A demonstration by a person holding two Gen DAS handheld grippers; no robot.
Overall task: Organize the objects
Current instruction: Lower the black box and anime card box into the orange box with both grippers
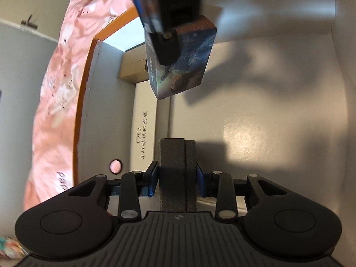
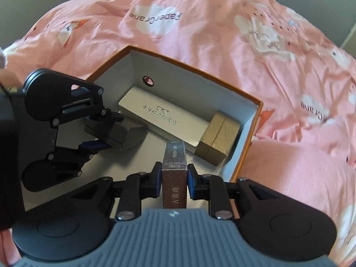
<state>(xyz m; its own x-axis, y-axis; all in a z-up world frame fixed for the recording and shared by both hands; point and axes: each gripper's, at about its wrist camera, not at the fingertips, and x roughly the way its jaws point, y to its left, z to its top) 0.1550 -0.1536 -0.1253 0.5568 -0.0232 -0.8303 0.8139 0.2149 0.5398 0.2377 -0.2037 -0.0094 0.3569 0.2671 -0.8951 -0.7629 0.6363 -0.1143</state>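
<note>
An open orange box with white walls [image 2: 184,75] lies on a pink bed cover. Flat inside it are a long white glasses box [image 2: 160,115] and a gold box [image 2: 219,142] at its end. My left gripper [image 1: 177,171] is shut on a small grey box [image 1: 176,155] and holds it low inside the orange box; the right wrist view shows that gripper [image 2: 105,131] at the left with the grey box [image 2: 124,134]. My right gripper [image 2: 173,173] is shut on a slim dark card box [image 2: 174,155] held on edge above the box floor. In the left wrist view the card box [image 1: 189,66] hangs above.
The orange box's white floor [image 1: 255,122] is bare on the right in the left wrist view. A round hole [image 2: 148,81] pierces the wall beside the glasses box. Pink printed bed cover [image 2: 244,44] surrounds the box on all sides.
</note>
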